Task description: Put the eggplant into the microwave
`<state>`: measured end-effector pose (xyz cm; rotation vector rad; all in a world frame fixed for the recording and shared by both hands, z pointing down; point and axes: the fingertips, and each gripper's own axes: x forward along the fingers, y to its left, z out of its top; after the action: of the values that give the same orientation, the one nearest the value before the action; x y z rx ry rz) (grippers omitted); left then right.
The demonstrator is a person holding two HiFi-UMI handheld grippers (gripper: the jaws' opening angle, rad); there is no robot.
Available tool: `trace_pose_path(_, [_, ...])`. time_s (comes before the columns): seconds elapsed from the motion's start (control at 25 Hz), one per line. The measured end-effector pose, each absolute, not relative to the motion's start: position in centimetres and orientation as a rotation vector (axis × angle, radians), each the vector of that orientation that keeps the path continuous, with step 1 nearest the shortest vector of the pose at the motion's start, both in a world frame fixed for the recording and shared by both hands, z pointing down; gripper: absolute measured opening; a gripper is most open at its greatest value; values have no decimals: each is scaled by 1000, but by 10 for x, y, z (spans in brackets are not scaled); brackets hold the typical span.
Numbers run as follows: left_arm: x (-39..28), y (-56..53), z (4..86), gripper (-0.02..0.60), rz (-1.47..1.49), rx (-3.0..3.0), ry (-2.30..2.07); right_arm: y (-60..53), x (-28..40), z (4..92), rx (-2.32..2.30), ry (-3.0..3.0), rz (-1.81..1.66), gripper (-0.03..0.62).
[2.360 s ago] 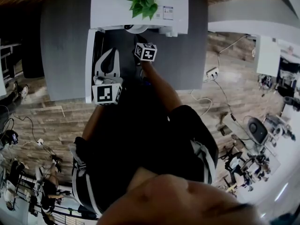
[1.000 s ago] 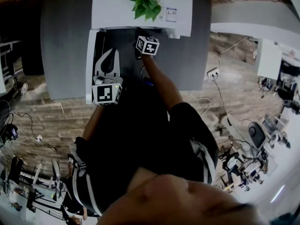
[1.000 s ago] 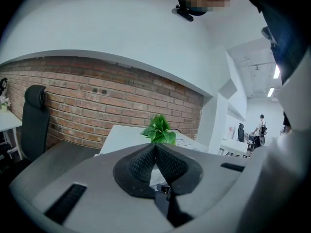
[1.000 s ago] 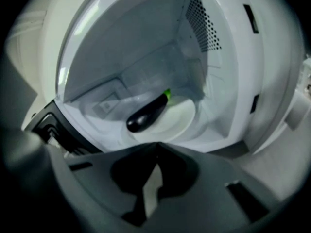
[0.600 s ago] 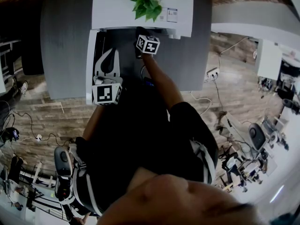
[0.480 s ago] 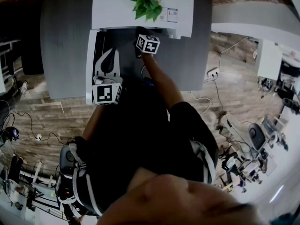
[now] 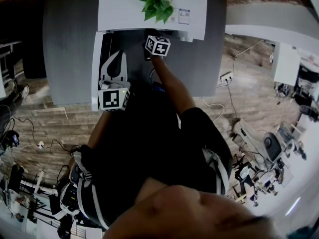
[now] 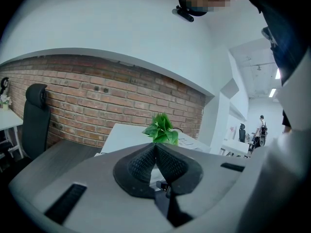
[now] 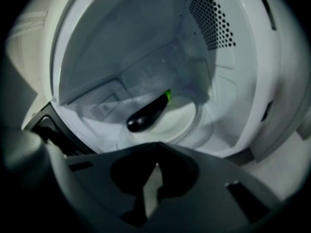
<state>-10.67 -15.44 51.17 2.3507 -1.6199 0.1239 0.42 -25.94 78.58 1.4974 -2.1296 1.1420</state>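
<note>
Spanning the top of the head view, a grey table (image 7: pixel 65 49) carries a white microwave (image 7: pixel 124 6) at its 12 o'clock edge, with the door (image 7: pixel 94 73) swung open toward 9 o'clock. A leafy green plant (image 7: pixel 155 1) sits on the microwave's top. The left gripper (image 8: pixel 155 147) hangs beside the door, at 7 o'clock from the right one, jaws clenched on nothing. The right gripper (image 9: pixel 155 158) points into the oven's mouth, jaws likewise pressed together and empty. The eggplant (image 9: pixel 146 113) lies on the round plate (image 9: pixel 187 118) inside, at 12 o'clock from those jaws and clear of them, green stem toward 2 o'clock.
</note>
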Motion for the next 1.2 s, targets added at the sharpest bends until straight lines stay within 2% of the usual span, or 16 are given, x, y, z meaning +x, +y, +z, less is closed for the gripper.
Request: trace_pose_path(1.2, [-78,-106,482,37,84,2436,-1644,-197,23,760,1475,-2163,1144,32])
